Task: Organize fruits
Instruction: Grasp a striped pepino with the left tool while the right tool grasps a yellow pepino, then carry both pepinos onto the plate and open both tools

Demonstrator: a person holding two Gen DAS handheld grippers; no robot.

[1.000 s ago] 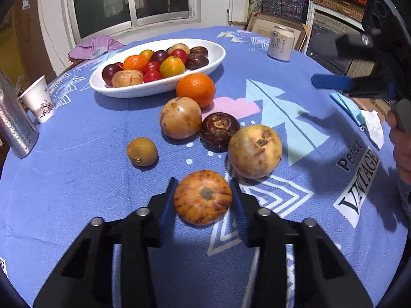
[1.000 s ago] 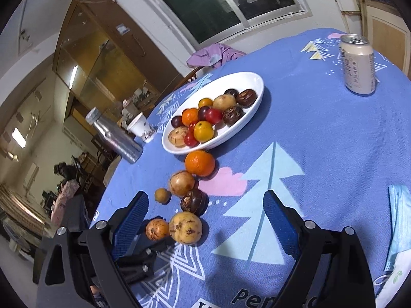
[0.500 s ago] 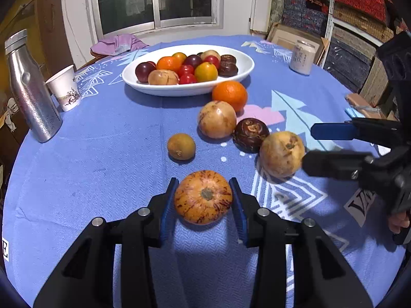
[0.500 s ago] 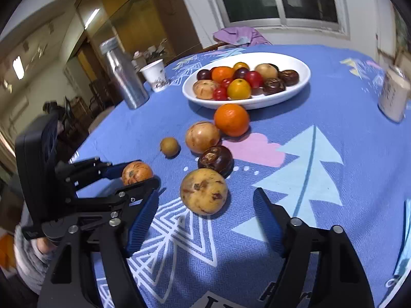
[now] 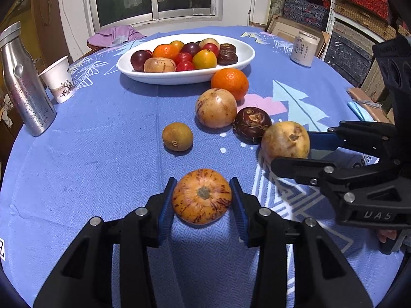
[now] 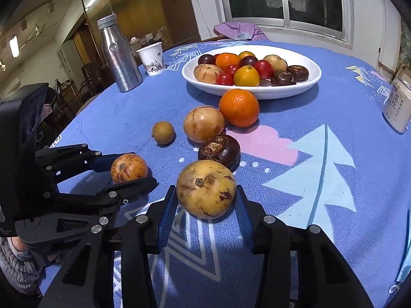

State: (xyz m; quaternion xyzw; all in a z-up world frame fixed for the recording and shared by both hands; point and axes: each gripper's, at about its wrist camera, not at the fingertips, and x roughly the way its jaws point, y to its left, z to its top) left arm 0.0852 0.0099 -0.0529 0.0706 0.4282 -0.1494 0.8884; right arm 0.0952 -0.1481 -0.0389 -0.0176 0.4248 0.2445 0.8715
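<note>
left gripper (image 5: 202,200) jaws easing apart around streaked orange fruit (image 5: 202,196), right gripper (image 6: 205,201) closing onto yellow-brown fruit (image 6: 206,188), pads touching, blue tablecloth (image 5: 102,154)

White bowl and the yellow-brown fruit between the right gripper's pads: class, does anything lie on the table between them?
Yes. Between the yellow-brown fruit and the white bowl lie a dark purple fruit, a tan fruit and an orange. The closing right gripper would lift over them.
</note>
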